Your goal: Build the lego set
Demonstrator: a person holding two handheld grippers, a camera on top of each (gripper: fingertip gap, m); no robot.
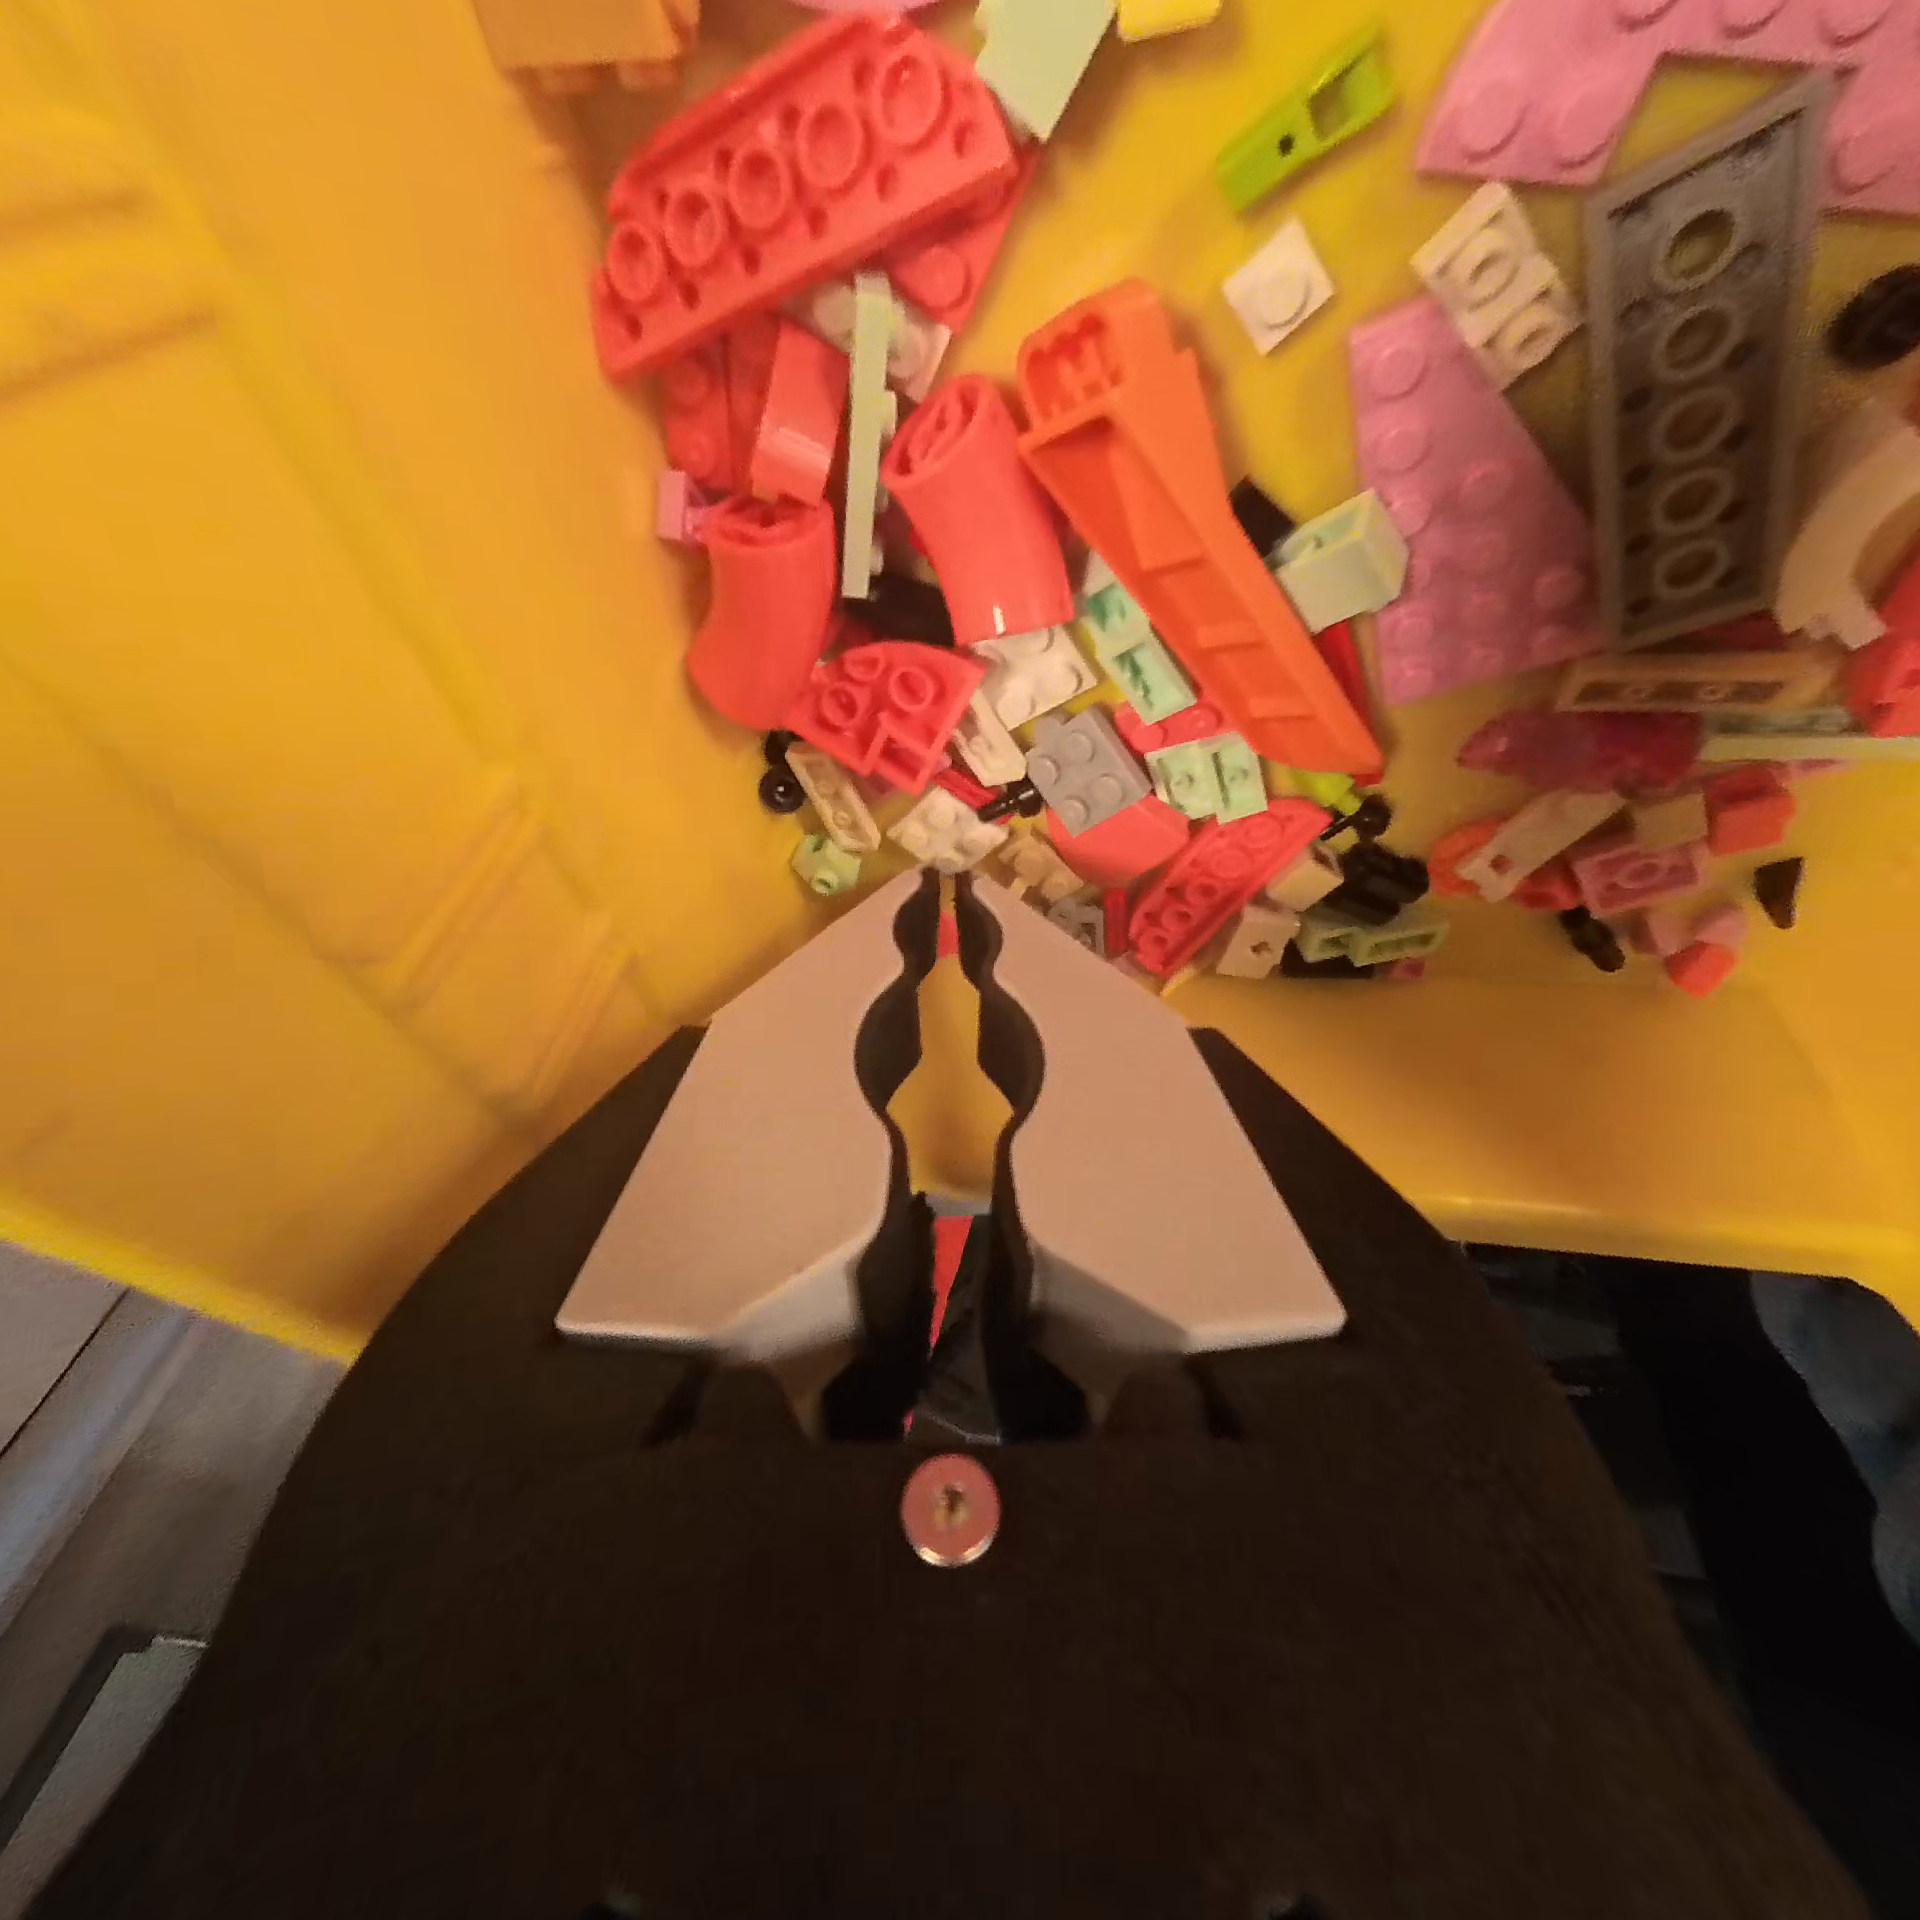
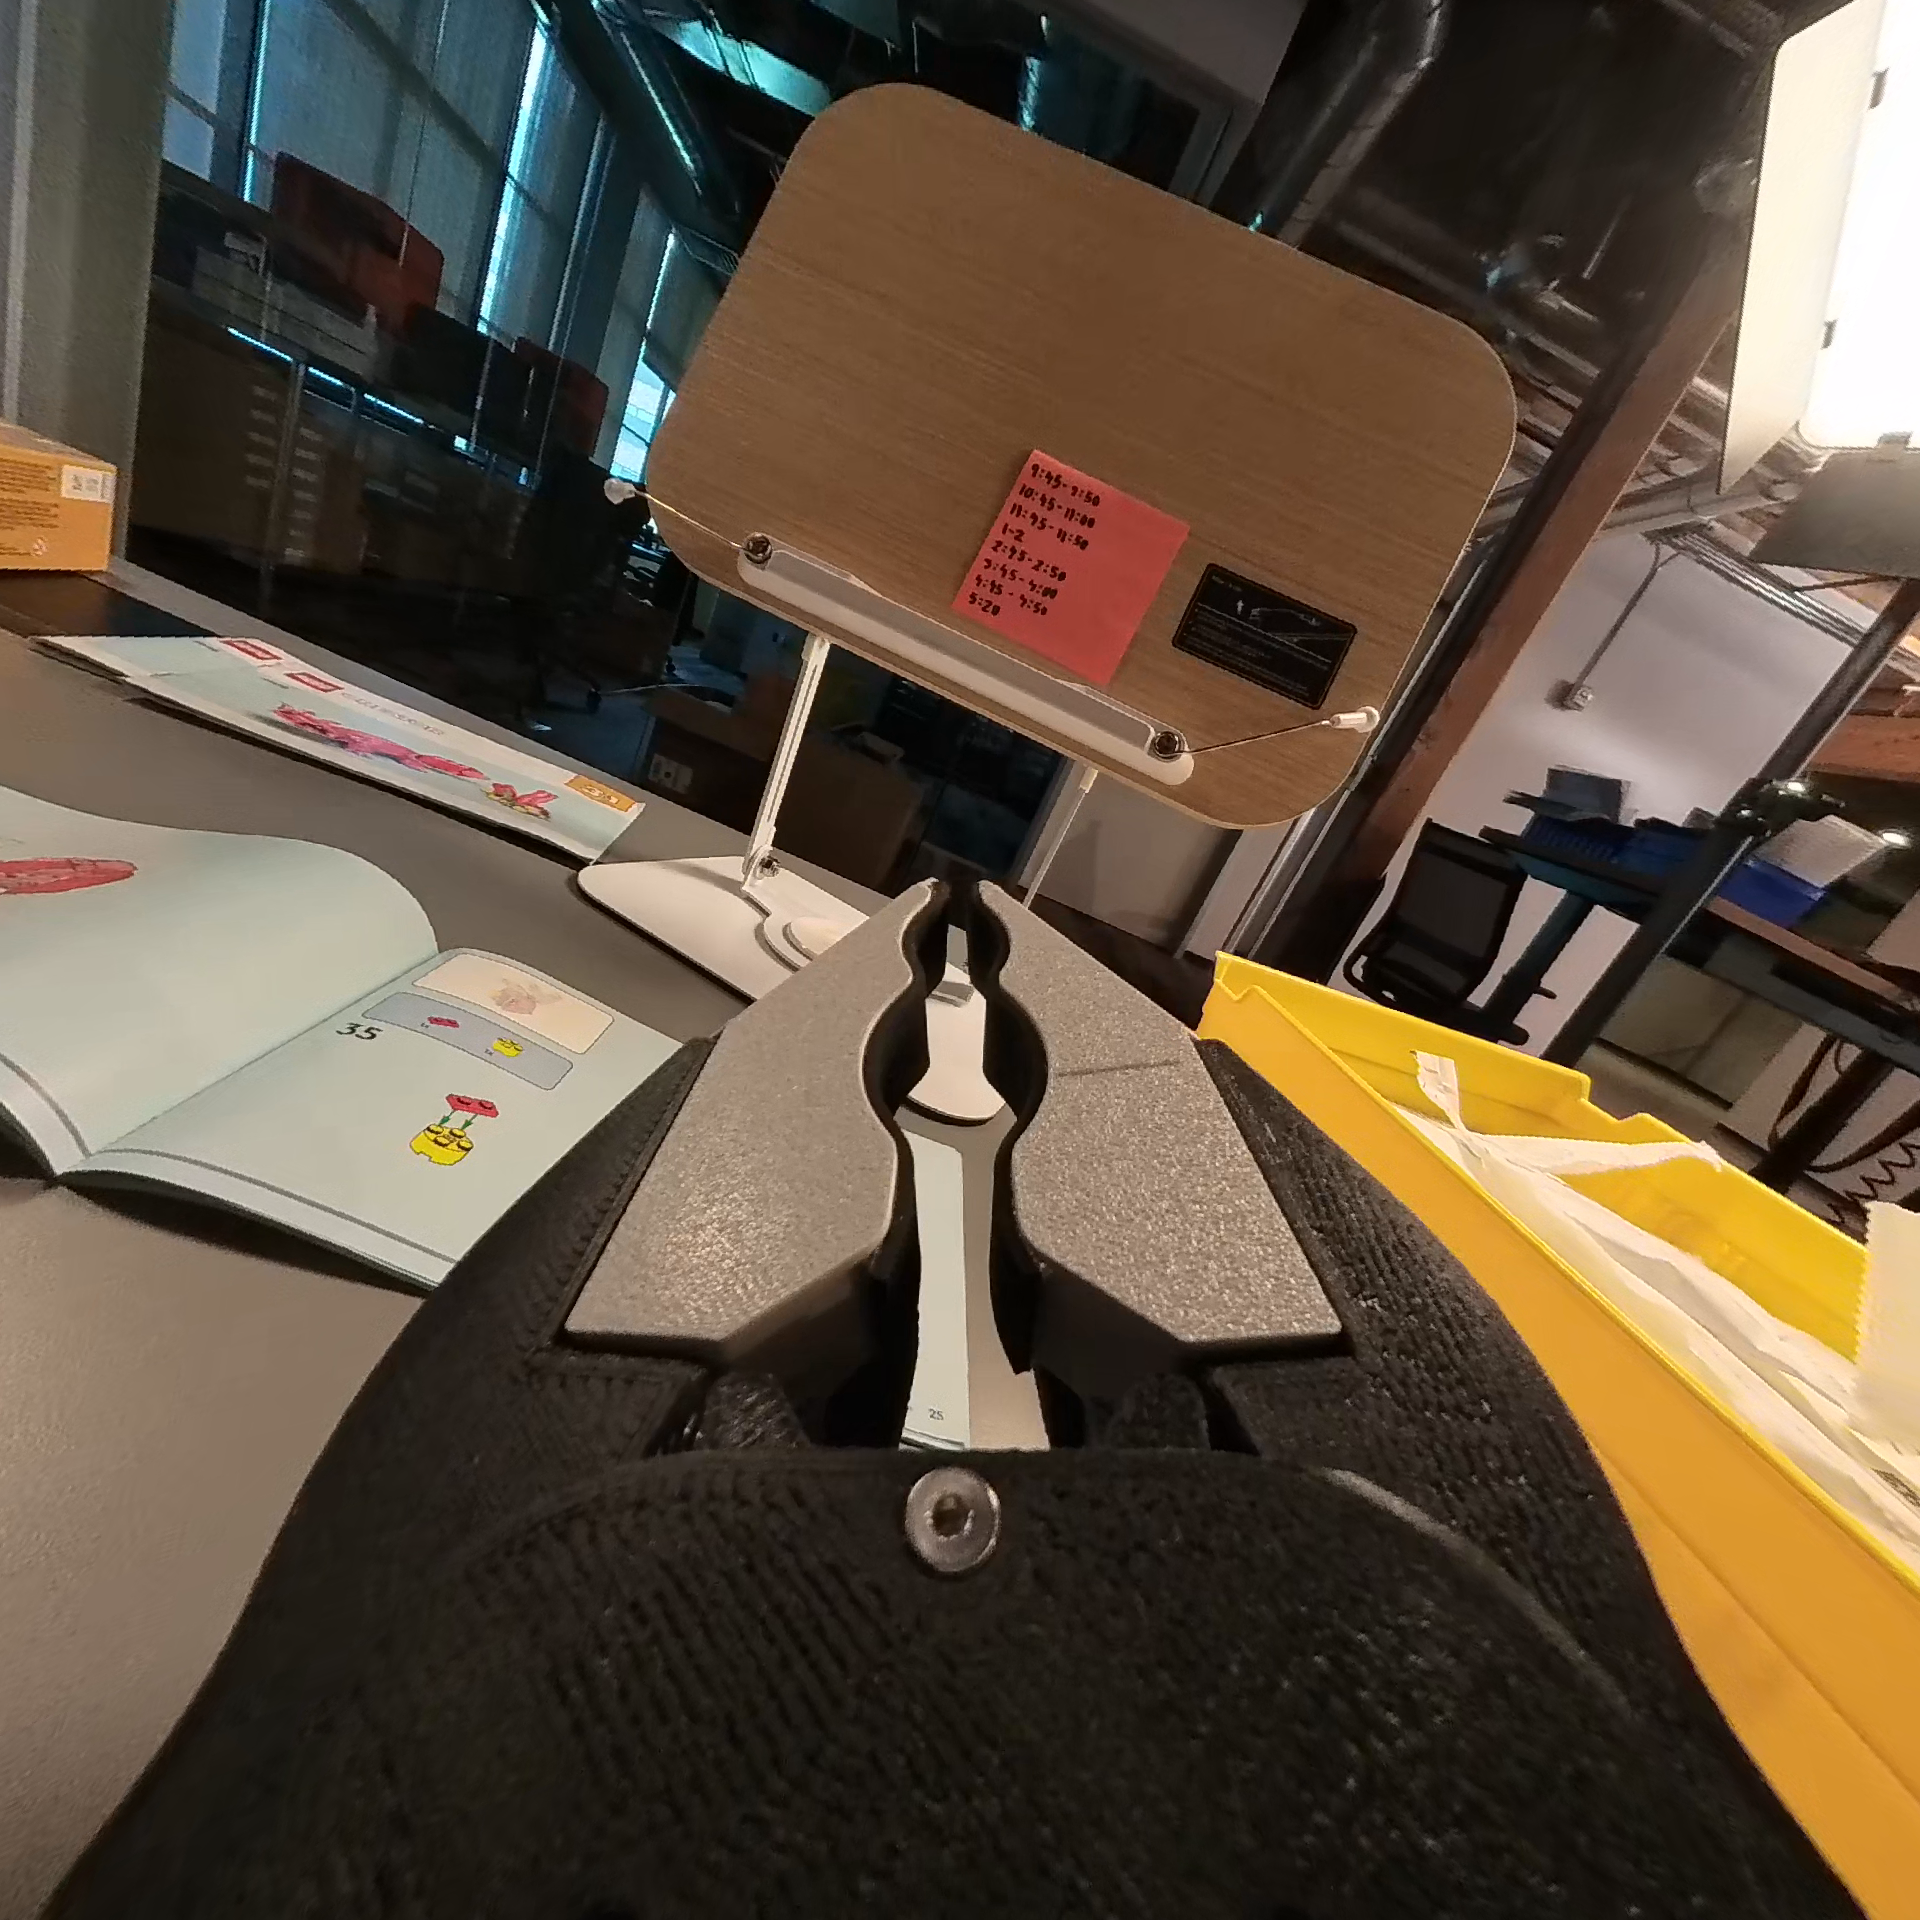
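The left gripper (image 1: 943, 883) reaches into a yellow bin (image 1: 312, 623), its jaws nearly closed with only a narrow slit between them; a sliver of red shows in that slit, but I cannot tell whether anything is gripped. The tips sit just beside a white brick (image 1: 940, 831) at the near edge of a pile of coral, orange, grey and mint bricks. The right gripper (image 2: 956, 894) hangs over a dark counter (image 2: 156, 1455), jaws closed on nothing, pointing toward a wooden book stand (image 2: 1039, 364) bearing a red note (image 2: 1070, 566). An open booklet (image 2: 260, 1039) lies left; another yellow bin (image 2: 1558, 1299) is to the right.
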